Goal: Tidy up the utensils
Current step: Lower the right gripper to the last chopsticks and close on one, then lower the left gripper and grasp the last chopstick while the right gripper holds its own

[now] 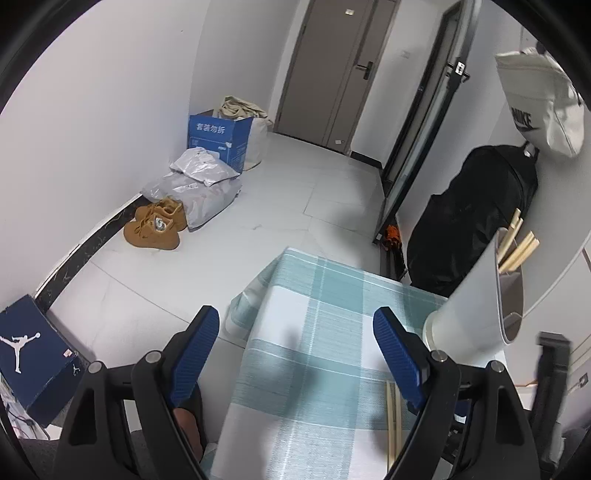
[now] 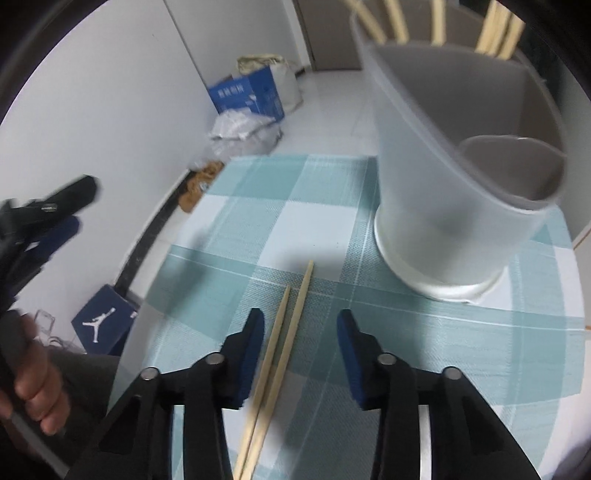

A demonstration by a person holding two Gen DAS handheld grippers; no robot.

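Two wooden chopsticks (image 2: 284, 332) lie side by side on the teal checked tablecloth (image 2: 258, 221). My right gripper (image 2: 301, 317) is low over them with a blue pad on each side; the pair lies close to the left pad, a gap shows at the right pad, and nothing is squeezed. A pale grey utensil holder (image 2: 443, 184) stands just beyond, with several chopsticks (image 2: 498, 26) in its rear compartment. My left gripper (image 1: 295, 317) hangs open over the cloth's left part with nothing between its fingers. The loose chopsticks (image 1: 393, 417) show beside its right finger, and the holder (image 1: 476, 295) stands at its right.
The table's (image 1: 314, 288) left edge drops to a tiled floor. There lie brown shoes (image 1: 157, 225), plastic bags (image 1: 199, 184), a blue carton (image 1: 218, 138) and a blue shoe box (image 1: 33, 354). A black bag (image 1: 476, 218) leans behind the table. A hand (image 2: 33, 387) holds the left gripper.
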